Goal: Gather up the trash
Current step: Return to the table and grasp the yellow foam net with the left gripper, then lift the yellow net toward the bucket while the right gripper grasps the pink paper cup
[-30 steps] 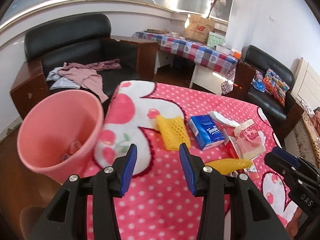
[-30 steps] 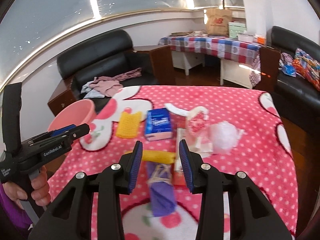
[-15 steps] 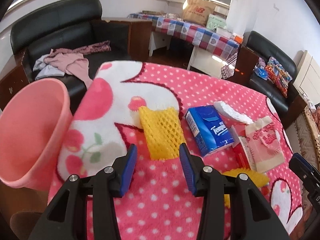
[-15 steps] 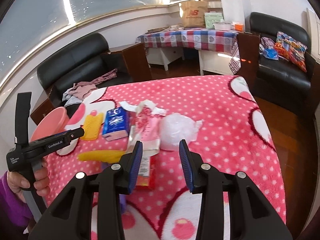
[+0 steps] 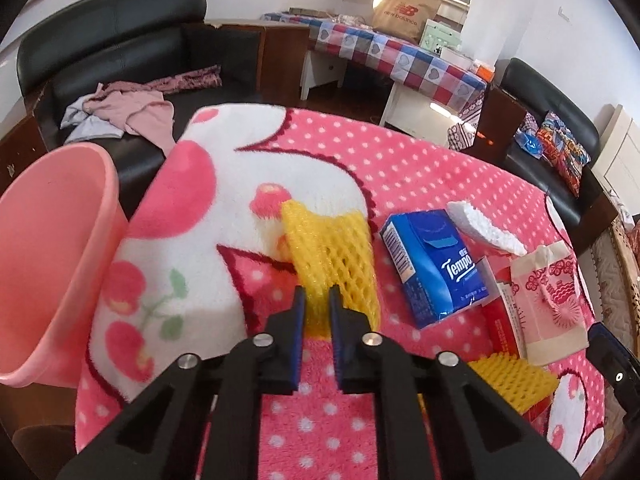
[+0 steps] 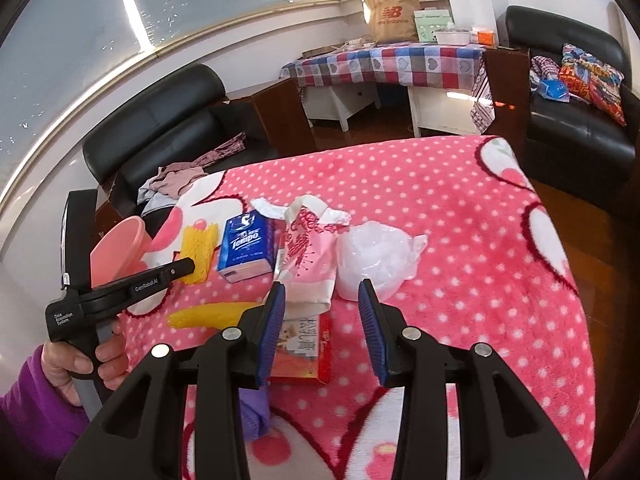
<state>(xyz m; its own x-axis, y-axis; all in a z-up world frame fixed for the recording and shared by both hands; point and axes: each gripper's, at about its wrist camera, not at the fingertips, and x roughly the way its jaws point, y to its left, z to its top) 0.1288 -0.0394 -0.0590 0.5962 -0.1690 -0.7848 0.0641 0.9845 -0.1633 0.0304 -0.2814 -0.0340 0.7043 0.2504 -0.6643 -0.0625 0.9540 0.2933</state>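
My left hand-held gripper (image 5: 317,300) is clamped on the near edge of a yellow foam net sleeve (image 5: 332,256), a soft mesh with diamond holes, bunched where the pads pinch it. It lies on the pink polka-dot blanket (image 5: 400,160) covering the surface, over a white patch of the pattern. Just right of it sits a blue Tempo tissue pack (image 5: 436,264), then a white foam strip (image 5: 482,228) and a pink patterned paper bag (image 5: 552,292). A second yellow net (image 5: 512,380) lies nearer me on the right. The pink bin (image 5: 52,256) stands off the blanket's left edge, its rim close beside the surface. My right hand-held gripper (image 6: 322,300) hangs with its blue pads apart over a red box (image 6: 308,344), with a crumpled white plastic bag (image 6: 372,260) just beyond. The blanket's far half is bare.
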